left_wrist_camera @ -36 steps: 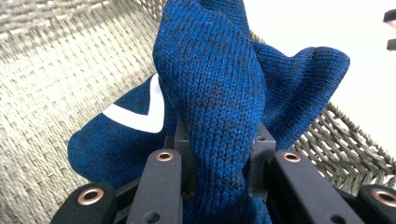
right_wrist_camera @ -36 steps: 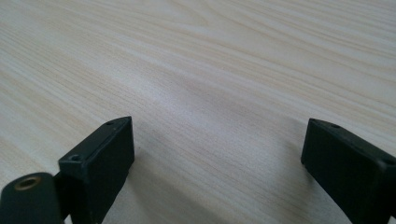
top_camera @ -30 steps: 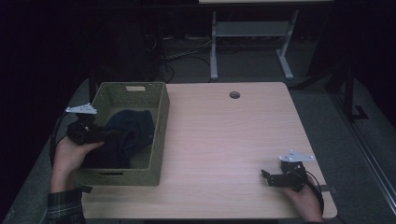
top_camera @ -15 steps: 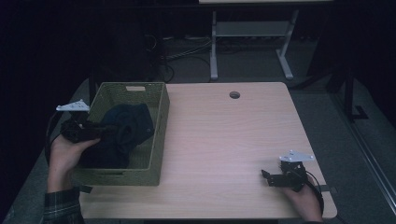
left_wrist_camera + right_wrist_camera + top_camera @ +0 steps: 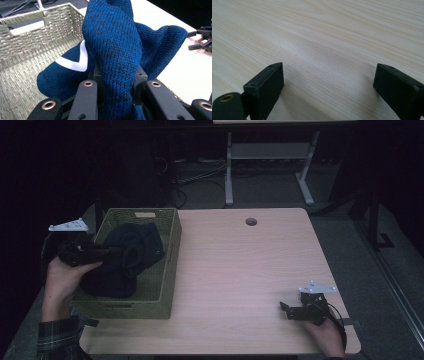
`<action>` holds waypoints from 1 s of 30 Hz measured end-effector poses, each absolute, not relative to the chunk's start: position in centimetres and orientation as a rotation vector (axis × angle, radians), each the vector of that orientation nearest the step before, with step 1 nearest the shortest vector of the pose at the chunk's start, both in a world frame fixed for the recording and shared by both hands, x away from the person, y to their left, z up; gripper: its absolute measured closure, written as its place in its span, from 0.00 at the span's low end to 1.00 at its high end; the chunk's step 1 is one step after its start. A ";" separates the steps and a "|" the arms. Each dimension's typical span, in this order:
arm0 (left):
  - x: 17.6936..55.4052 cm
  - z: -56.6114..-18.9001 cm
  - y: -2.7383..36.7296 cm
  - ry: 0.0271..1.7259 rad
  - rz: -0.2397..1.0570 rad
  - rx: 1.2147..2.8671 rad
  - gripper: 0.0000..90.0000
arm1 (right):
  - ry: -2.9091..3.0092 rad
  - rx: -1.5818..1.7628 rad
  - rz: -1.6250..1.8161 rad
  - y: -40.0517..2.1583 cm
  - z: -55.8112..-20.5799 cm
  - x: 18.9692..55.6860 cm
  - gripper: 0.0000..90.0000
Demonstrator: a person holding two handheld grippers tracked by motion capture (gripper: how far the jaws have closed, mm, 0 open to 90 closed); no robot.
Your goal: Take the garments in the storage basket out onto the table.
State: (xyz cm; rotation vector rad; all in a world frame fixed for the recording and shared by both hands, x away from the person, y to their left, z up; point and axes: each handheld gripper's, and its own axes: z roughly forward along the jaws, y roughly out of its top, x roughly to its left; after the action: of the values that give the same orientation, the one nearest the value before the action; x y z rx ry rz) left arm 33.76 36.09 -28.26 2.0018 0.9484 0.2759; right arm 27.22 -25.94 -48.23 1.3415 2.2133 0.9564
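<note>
Sweater (image 5: 112, 47), blue knit with a white chevron, is pinched between the jaws of the left claw (image 5: 115, 82), which clamps a thick fold. Compared with a second ago, the claw has risen a little, so the cloth now stands up out of the basket (image 5: 165, 285) instead of lying slumped; the lift-out looks just begun. Its long axis runs from the claw up and away, most of it draped inside. Farther right on the bench (image 5: 240, 270), the right claw (image 5: 292, 311) rests open and empty.
</note>
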 end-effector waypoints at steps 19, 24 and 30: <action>34.0 -23.6 34.4 0.870 0.305 1.999 0.80 | 2.212 1.345 0.956 -25.9 -48.2 27.2 0.10; 34.1 -23.0 33.6 0.846 0.303 1.990 0.80 | 2.212 1.345 0.956 -25.9 -48.2 27.2 0.10; 34.4 -22.6 32.3 0.828 0.298 1.987 0.80 | 2.211 1.346 0.956 -25.9 -48.2 27.2 0.10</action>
State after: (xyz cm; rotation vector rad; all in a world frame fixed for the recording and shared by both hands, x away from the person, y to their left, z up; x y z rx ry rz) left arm 34.40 32.34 -22.58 1.9870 0.8278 0.2979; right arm 27.20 -25.93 -48.22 1.3458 2.2113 0.9563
